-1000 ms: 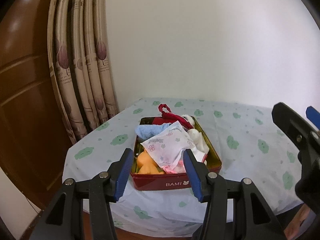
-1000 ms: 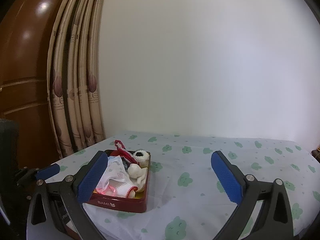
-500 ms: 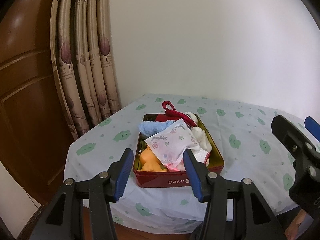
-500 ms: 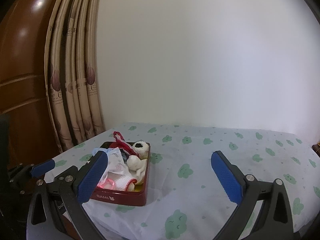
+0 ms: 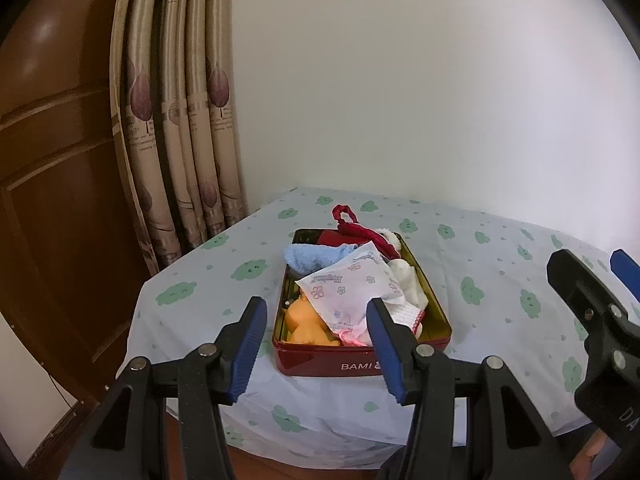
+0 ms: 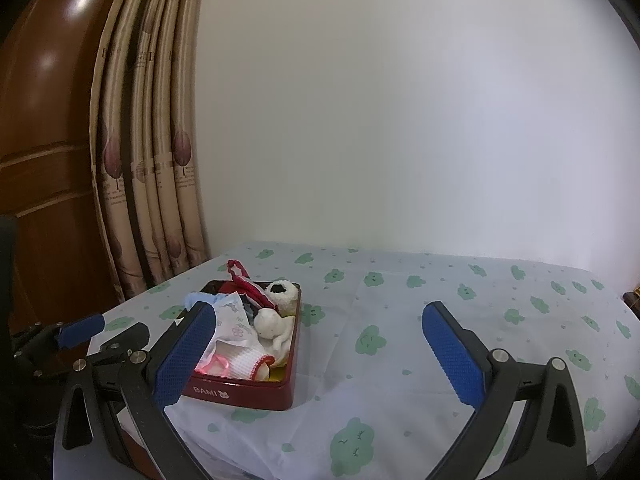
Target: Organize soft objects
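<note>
We see the red tin (image 5: 360, 360) near the worktop (image 6: 400, 360) edge, heaped with soft things. Both claws hang empty before it: left claw (image 5: 316, 348) half-wide, right claw (image 6: 320, 352) wide. The floral packet (image 5: 344, 292) on top looks light, limp and probably slippery; we'd pinch its raised corner.

wall (image 6: 400, 120): plain white, behind the table
curtain (image 5: 180, 120): beige, leaf print, gathered at left
door (image 5: 52, 160): brown wood, left of curtain
tablecloth (image 6: 440, 320): white, green clouds
</note>
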A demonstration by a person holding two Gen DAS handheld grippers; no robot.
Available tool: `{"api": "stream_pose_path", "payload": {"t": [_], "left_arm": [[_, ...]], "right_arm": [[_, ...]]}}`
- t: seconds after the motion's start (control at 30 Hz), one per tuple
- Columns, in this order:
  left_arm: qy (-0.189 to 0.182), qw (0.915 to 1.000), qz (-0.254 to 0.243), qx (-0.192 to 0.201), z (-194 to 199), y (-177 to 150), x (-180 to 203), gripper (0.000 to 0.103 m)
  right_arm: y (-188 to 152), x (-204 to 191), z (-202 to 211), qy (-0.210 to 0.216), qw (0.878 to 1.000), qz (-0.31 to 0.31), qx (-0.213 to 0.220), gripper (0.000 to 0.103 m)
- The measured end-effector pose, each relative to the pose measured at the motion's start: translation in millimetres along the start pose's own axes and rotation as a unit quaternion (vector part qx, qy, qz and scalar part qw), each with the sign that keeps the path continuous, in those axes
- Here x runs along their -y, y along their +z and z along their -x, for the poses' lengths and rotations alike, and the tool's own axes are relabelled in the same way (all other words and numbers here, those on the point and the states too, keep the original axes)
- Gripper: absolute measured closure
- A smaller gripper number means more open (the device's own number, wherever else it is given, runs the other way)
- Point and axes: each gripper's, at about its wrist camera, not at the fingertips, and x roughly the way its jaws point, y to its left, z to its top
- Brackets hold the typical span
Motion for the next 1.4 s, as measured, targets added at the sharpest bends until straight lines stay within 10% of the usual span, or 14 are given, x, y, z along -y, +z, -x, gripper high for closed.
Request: {"api": "stream_pose_path", "payload": {"t": [0.87,1.0,1.4], "left_arm": [[-0.020,0.9995,0.021,-0.009,9,4,-4,0.050],[-0.015,0.9993,0.033,0.009,17,5,-9,0.031],[-0.005,0.9998,0.016,-0.008,8,3,-5,0.030]], "right_arm": [[0,5,0,0.002,1.000,-0.010,-0.005,0.000],[1,4,2,0.004,1.000,-0.004,-0.001,0.000],[0,1,1,0.001,1.000,0.004,0.000,0.000]]}}
